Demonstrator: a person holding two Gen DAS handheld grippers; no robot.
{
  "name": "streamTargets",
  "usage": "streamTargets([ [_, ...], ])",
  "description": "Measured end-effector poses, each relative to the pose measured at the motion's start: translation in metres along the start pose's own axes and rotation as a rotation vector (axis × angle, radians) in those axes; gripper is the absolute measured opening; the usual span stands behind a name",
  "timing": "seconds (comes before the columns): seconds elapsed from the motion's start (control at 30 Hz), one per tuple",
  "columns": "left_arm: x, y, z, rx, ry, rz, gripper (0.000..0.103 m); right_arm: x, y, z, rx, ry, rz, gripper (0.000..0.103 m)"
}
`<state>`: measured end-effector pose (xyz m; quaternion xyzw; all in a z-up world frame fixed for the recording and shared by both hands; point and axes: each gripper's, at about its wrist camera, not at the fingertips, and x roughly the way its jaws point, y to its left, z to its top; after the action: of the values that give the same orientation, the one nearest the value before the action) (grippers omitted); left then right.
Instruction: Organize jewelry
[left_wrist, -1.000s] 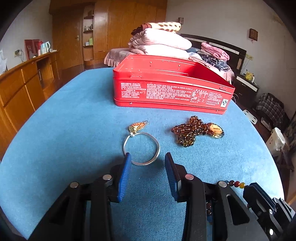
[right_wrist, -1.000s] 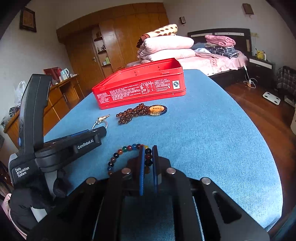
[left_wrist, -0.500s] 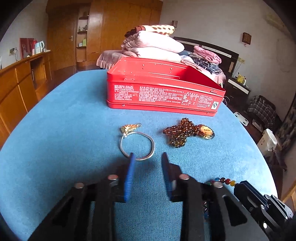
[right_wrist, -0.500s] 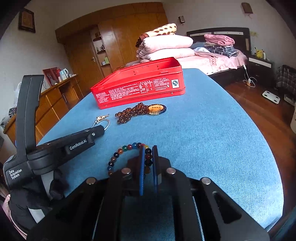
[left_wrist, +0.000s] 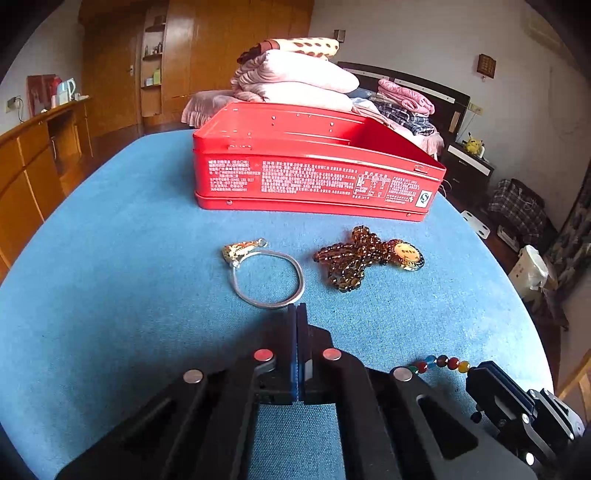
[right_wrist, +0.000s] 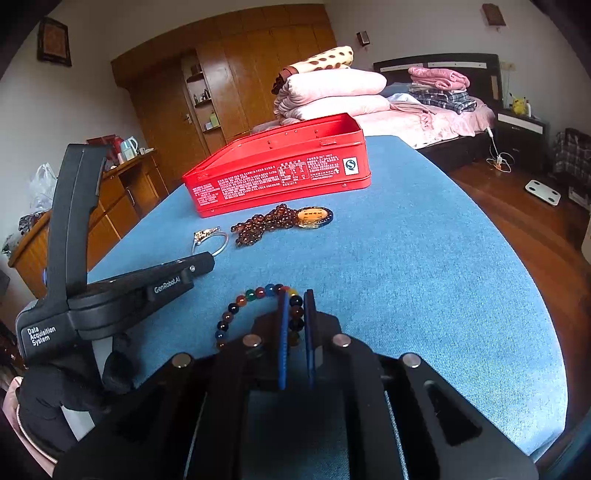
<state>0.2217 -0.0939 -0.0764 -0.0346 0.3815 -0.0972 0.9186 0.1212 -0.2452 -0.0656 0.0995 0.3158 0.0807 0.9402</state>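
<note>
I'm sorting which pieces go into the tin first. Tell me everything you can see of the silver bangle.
The silver bangle is a thin, smooth metal hoop, seemingly rigid, lying flat on the blue tablecloth. At its far left end a small gold and orange charm hangs from a ring. It sits in front of the red tin, left of the amber bead necklace and apart from it. The left gripper is shut with its tips at the near edge of the hoop; whether they pinch it cannot be told.

The left gripper's (left_wrist: 297, 308) black body is hiding much of the colourful bead bracelet (left_wrist: 441, 363), the red tin's (left_wrist: 314, 177) white print is staying too small to read, and the tin's floor is lying hidden behind its wall.
</note>
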Motion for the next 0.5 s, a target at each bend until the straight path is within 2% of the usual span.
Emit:
streamTargets([
  [0.2,-0.014,0.004,-0.005,-0.011,-0.074,-0.013,0.0,0.0,0.001,0.0,-0.004,-0.009,0.005,0.007],
  [0.33,-0.009,0.002,-0.001,0.002,-0.059,-0.02,0.0,0.0,0.001,0.0,-0.003,-0.006,0.008,0.007],
  [0.37,-0.008,0.002,0.001,0.002,-0.057,-0.021,0.004,0.0,0.001,0.001,-0.003,-0.006,0.01,0.007],
  [0.4,-0.006,0.0,0.003,0.013,-0.046,-0.021,0.022,0.0,0.002,0.001,-0.004,-0.008,0.012,0.007],
  [0.47,-0.002,-0.004,0.005,0.023,-0.024,-0.002,0.049,-0.001,0.003,0.001,-0.008,-0.011,0.017,0.007],
  [0.5,0.0,-0.006,0.006,0.025,-0.018,0.007,0.05,-0.002,0.002,0.001,-0.008,-0.012,0.019,0.007],
])
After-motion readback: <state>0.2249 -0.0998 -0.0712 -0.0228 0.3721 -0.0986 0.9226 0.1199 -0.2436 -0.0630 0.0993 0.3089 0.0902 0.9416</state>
